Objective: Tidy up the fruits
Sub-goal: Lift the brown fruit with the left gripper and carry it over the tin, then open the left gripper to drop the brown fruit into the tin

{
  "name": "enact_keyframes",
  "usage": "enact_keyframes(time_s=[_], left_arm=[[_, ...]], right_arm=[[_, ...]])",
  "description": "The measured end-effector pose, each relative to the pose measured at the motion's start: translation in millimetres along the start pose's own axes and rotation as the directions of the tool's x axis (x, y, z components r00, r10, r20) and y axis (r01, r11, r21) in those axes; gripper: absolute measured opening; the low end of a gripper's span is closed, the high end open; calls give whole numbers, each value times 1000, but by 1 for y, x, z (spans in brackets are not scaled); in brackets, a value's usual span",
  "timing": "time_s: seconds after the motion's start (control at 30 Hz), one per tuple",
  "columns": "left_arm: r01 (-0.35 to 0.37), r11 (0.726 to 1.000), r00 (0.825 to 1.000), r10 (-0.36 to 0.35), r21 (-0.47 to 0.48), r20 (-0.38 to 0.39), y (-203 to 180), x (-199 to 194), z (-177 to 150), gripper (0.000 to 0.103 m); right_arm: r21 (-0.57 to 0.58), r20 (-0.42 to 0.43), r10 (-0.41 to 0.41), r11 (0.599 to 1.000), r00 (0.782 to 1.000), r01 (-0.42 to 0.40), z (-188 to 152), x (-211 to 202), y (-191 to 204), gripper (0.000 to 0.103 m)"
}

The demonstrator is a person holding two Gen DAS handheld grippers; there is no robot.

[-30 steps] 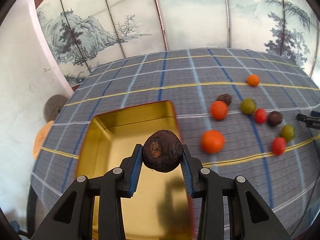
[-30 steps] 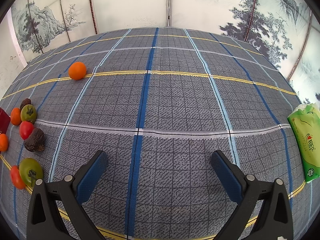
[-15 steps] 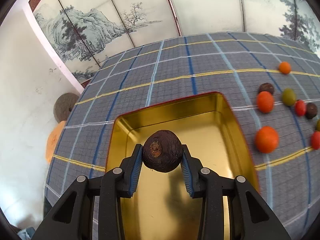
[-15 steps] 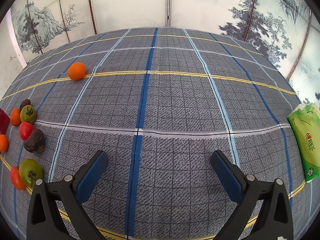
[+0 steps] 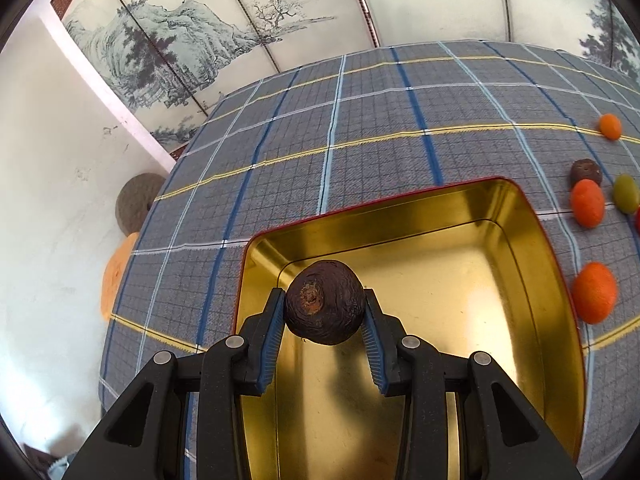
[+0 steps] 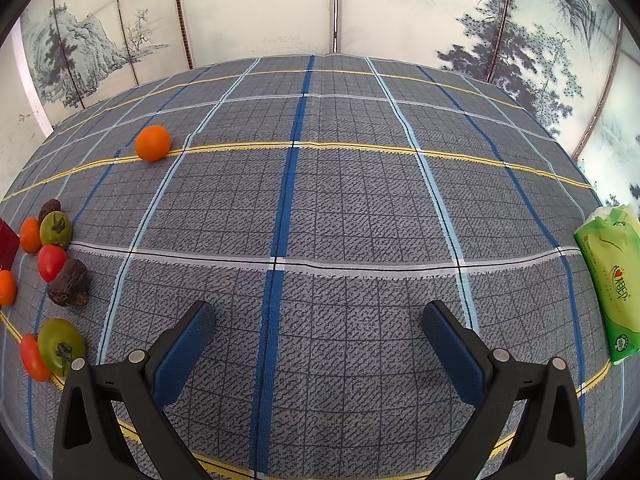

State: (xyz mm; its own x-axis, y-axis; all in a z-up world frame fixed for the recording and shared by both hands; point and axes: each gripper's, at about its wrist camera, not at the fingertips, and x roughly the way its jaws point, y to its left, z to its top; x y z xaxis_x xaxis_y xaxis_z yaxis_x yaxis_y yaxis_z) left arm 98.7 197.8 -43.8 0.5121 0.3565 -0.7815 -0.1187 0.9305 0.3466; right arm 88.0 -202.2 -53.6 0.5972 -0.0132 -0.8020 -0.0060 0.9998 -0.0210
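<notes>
I found my left gripper (image 5: 324,312) pinching the dark wrinkled fruit (image 5: 325,302) over the gold tray (image 5: 500,280); remaining fruits lay at three o'clock. My right gripper (image 6: 318,320) stood spread, holding nothing.

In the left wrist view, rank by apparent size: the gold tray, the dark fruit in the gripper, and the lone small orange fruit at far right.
1. gold tray, by far the largest.
2. dark fruit, clamped in the left gripper; nearness to the camera inflates it.
3. small orange fruit, smallest, though farthest away.
</notes>
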Motion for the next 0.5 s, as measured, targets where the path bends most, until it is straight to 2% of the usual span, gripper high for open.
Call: enact_keyframes(time_s=[0.3, 0.5], left_arm=[[-25, 999, 999, 26, 22, -21, -4, 12, 7, 39], [-45, 998, 999, 45, 32, -6, -5, 13, 12, 40]], right_arm=[[0, 0, 0, 1000, 1000, 0, 0, 0, 0, 103], [0, 0, 0, 1000, 1000, 0, 0, 0, 0, 103]])
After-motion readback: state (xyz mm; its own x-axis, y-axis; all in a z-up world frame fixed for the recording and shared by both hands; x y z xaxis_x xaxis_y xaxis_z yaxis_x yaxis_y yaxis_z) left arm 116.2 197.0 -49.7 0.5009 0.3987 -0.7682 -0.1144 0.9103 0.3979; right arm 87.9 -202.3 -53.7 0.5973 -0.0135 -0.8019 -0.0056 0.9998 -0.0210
